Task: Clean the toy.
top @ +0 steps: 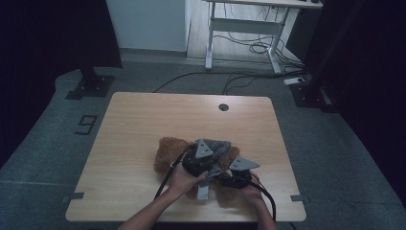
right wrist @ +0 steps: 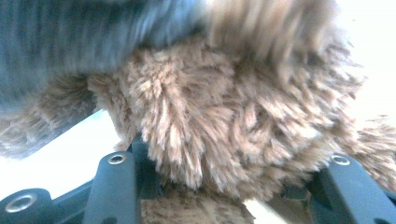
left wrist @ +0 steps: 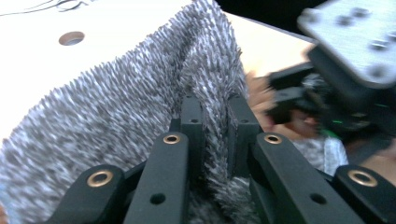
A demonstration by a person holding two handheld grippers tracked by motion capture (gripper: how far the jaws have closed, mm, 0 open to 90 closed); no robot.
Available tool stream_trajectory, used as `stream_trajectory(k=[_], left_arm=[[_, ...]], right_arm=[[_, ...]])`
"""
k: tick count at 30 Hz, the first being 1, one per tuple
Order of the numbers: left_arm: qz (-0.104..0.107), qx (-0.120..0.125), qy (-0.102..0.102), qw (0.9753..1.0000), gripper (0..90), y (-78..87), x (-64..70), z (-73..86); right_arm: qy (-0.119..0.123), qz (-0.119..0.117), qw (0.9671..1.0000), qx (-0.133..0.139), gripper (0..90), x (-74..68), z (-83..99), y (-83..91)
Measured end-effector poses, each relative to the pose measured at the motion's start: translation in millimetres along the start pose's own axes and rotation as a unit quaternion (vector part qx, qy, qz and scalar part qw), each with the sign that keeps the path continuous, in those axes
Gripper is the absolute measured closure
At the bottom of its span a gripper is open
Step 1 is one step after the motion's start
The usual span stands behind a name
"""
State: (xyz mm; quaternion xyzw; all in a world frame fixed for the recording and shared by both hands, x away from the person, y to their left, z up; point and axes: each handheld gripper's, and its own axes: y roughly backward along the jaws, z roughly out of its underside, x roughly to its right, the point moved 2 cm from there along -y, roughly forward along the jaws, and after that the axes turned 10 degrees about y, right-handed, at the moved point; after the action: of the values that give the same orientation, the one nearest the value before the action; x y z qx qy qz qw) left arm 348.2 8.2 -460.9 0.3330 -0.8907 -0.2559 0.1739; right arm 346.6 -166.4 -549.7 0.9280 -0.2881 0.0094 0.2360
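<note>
Brown plush bear (top: 172,153) lying on worktop (top: 134,124), near front edge. Left tongs (left wrist: 215,116) clamped on grey fuzzy garment (left wrist: 116,126) over bear. Right tongs (right wrist: 233,182) spread wide around brown fur, touching it.

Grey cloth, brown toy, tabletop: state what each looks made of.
Grey cloth: probably fuzzy knit or fleece, matte, with short speckled fibres standing up. Brown toy: plush, likely synthetic fur, in long shaggy tufts. Tabletop: light wood-grain board, perhaps laminate, smooth with faint streaks.
</note>
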Motion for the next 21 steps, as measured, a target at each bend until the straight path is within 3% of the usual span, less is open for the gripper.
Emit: stream_trajectory(k=[4, 11, 15, 17, 21], left_arm=[[-0.024, 0.002, 0.012, 0.9996, 79.8, 5.5, -20.4, 0.7], [-0.055, 0.003, 0.052, 0.9971, 79.9, 25.0, -61.5, 10.5], [-0.049, 0.010, 0.075, 0.9959, 80.0, 40.8, -78.1, 20.9], [-0.054, 0.016, 0.075, 0.9956, 80.0, 48.7, -82.5, 23.7], [-0.063, 0.029, 0.095, 0.9931, 79.9, 67.9, -98.8, 29.6]], right_arm=[[0.004, 0.001, 1.0000, 0.000, 46.0, -0.2, 0.1, -0.2], [0.008, 0.003, 1.0000, 0.002, 46.2, -0.9, 1.2, 0.3], [0.022, 0.006, 0.9997, 0.001, 46.7, -3.4, 0.4, -0.2], [0.028, 0.009, 0.9996, -0.002, 47.0, -4.7, -0.4, -0.7], [0.029, 0.008, 0.9996, -0.002, 47.0, -5.2, 0.0, -0.3]])
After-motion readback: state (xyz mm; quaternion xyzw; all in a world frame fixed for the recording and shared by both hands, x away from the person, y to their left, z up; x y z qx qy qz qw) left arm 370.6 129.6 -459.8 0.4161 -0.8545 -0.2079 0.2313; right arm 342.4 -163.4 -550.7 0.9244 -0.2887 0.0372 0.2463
